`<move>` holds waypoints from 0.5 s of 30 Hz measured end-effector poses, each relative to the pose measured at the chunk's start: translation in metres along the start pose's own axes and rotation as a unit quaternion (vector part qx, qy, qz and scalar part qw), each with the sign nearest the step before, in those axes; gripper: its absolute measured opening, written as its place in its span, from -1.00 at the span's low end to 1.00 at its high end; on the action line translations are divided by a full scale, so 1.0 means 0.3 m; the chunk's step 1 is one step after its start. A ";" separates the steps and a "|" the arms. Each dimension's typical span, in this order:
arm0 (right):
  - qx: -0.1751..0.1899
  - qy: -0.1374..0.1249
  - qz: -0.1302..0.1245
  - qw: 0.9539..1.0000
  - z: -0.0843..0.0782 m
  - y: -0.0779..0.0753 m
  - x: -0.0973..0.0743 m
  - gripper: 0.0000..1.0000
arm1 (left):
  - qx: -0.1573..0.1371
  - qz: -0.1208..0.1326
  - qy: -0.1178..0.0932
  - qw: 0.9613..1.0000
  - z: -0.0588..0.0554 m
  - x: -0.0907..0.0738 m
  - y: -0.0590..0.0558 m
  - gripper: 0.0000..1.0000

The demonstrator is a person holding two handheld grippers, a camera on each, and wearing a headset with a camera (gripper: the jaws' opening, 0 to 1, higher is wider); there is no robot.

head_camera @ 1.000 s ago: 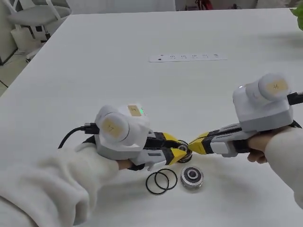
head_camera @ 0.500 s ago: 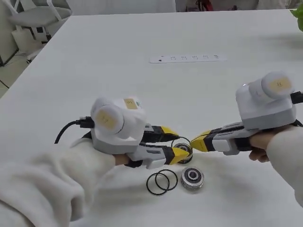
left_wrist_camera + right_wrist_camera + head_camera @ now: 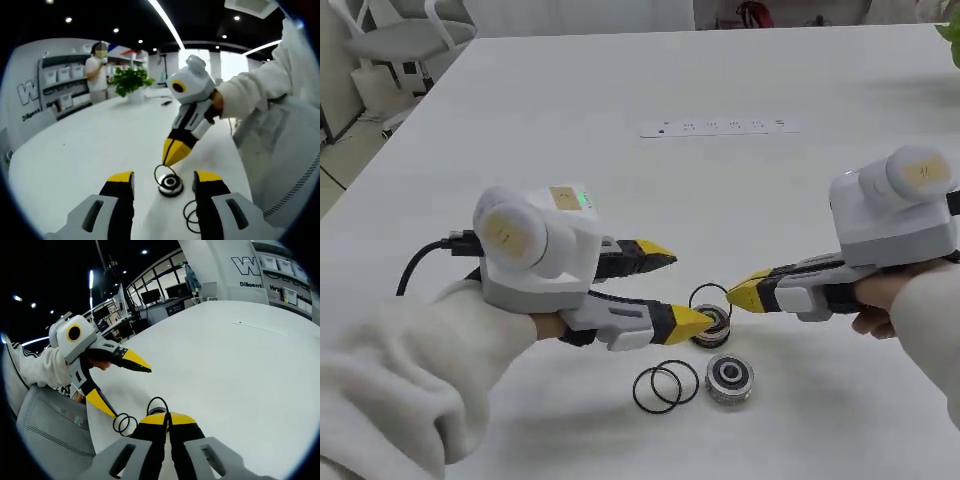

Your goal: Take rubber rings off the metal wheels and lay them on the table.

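A metal wheel (image 3: 710, 327) lies on the white table (image 3: 620, 150) between both grippers. My right gripper (image 3: 734, 294) is shut on a black rubber ring (image 3: 701, 293), whose loop stands up over that wheel; its lower part meets the wheel. My left gripper (image 3: 678, 288) is open, its jaws spread wide just left of the wheel. In the left gripper view the wheel (image 3: 170, 185) sits between my open jaws, with the ring (image 3: 159, 171) under the right gripper's tip. The right gripper view shows the ring (image 3: 150, 403) at my shut tips. A second wheel (image 3: 728, 378) and two loose rings (image 3: 665, 385) lie nearer me.
A white power strip (image 3: 720, 127) lies farther back on the table. A chair (image 3: 410, 30) stands off the far left corner and a plant (image 3: 950, 30) at the far right edge. A person (image 3: 97, 65) stands by shelves in the distance.
My left gripper has opened, let go of the wheel and drawn back to the left. The right gripper stays shut on the ring, which now stands up from the wheel.
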State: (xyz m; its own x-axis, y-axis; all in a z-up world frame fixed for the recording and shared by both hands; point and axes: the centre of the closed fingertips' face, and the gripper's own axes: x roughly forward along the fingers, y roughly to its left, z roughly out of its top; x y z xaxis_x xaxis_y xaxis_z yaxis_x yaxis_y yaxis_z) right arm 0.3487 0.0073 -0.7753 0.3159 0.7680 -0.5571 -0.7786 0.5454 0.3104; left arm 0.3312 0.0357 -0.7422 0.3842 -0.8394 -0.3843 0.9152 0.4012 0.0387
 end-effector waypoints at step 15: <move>-0.001 -0.024 0.021 0.999 0.058 0.053 -0.008 -1.00 | -0.040 0.042 -0.010 0.998 -0.058 -0.122 -0.028 0.43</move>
State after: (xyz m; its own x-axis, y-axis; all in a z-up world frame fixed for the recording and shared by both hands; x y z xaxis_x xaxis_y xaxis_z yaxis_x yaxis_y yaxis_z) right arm 0.3450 0.0199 -0.7556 0.3096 0.8052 -0.5057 -0.7926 0.5123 0.3306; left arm 0.3074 0.0694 -0.7446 0.4617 -0.8084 -0.3653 0.8674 0.4976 -0.0049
